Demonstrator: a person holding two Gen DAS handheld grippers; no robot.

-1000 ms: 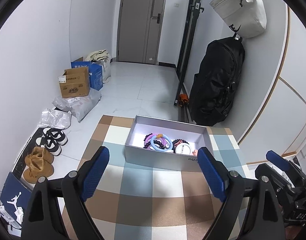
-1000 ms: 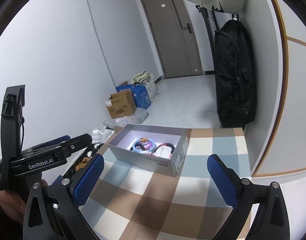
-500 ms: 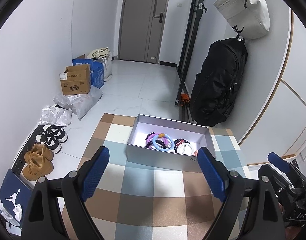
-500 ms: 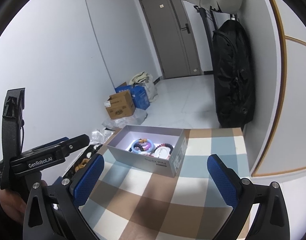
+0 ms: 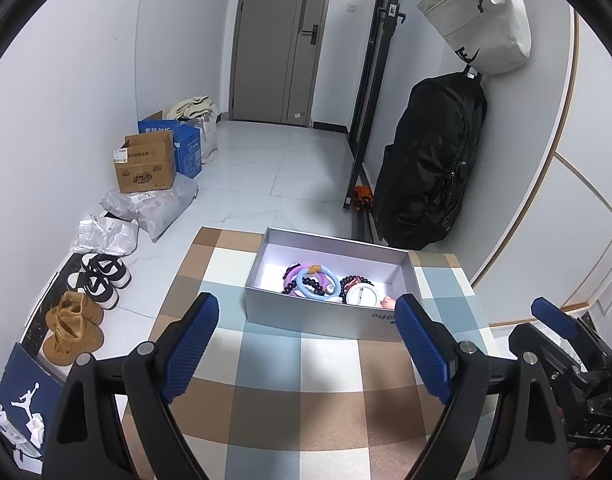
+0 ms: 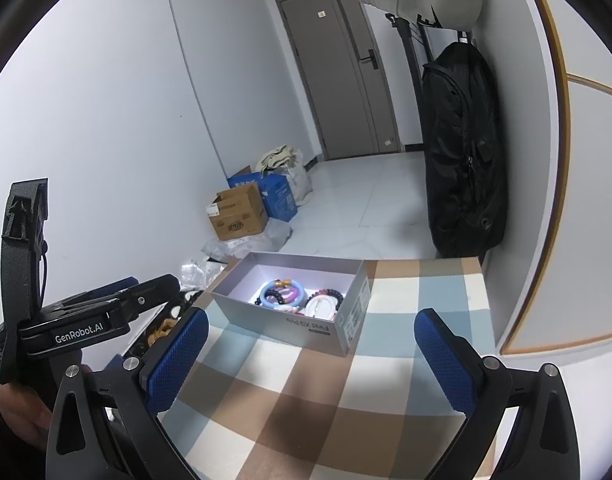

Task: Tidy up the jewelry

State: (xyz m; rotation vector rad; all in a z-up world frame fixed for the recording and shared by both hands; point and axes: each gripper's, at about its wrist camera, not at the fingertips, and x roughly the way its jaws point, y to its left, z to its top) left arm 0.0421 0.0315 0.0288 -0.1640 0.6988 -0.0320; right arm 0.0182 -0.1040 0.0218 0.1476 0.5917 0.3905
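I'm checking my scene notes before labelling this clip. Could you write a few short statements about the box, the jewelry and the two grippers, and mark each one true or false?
1. The grey box stands open on the checked cloth. True.
2. The left gripper is closed on a bracelet. False: its fingers stand wide apart with nothing between them.
3. A light blue ring lies inside the box among dark bead bracelets. True.
4. The right gripper reaches into the box. False: it is short of the box, open and empty.
5. Jewelry is scattered over the cloth. False: all the jewelry in view is in the box.
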